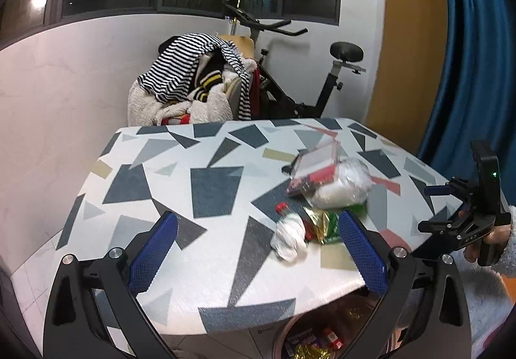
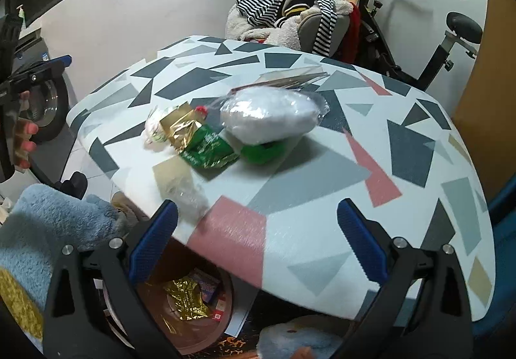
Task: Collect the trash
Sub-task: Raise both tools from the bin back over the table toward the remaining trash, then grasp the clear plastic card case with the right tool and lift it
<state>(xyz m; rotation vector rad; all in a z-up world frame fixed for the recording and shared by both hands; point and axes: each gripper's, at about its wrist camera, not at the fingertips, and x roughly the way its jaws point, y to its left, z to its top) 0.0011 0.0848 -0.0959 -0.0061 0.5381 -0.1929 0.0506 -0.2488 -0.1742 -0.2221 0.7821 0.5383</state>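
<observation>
Over the geometric-patterned table (image 2: 322,197), I am holding both tongs, left gripper (image 1: 258,249) and right gripper (image 2: 258,246), open and empty; next I am probably reaching for the crumpled green-and-gold foil wrapper (image 2: 200,143), for the round brown bin (image 2: 180,301) below.

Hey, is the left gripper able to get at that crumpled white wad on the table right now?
Probably yes. The left gripper is open and empty, and the crumpled white wad lies near the table edge just ahead of its fingers, with nothing on top; only the green and gold wrapper touches its side.
</observation>
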